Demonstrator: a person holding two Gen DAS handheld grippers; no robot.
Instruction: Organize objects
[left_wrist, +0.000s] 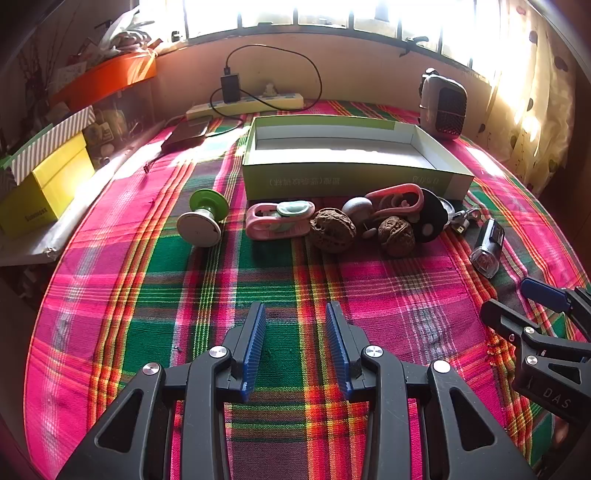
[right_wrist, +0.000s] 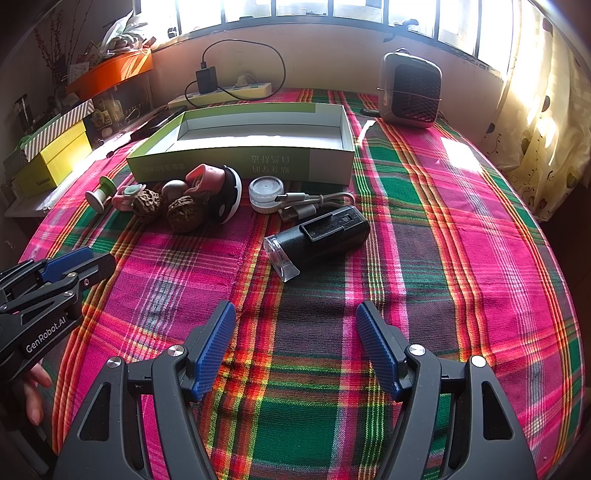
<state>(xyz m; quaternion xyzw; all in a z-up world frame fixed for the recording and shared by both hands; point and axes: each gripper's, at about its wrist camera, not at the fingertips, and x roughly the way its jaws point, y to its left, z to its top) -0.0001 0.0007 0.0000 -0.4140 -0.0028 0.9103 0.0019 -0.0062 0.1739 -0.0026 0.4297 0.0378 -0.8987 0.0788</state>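
Observation:
An open green and white box (left_wrist: 347, 177) (right_wrist: 258, 162) stands on the plaid cloth. In front of it lie a green and white spool (left_wrist: 203, 218) (right_wrist: 98, 194), a pink clip with a mint part (left_wrist: 279, 219), two walnuts (left_wrist: 332, 229) (right_wrist: 184, 213), a pink carabiner (left_wrist: 397, 201), a black and white disc (left_wrist: 430, 219) (right_wrist: 229, 195), a small clear jar (right_wrist: 265, 194), a USB cable (right_wrist: 314, 203) and a black bike light (left_wrist: 487, 247) (right_wrist: 317, 238). My left gripper (left_wrist: 295, 314) is open and empty, well short of the walnuts. My right gripper (right_wrist: 295, 314) is open and empty, just short of the bike light.
A small grey heater (left_wrist: 445, 105) (right_wrist: 412, 90) stands at the back right. A power strip with a charger (left_wrist: 243, 101) (right_wrist: 221, 94) lies along the back wall. Yellow and striped boxes (left_wrist: 48, 177) sit on a shelf at the left. A curtain (right_wrist: 535, 110) hangs at the right.

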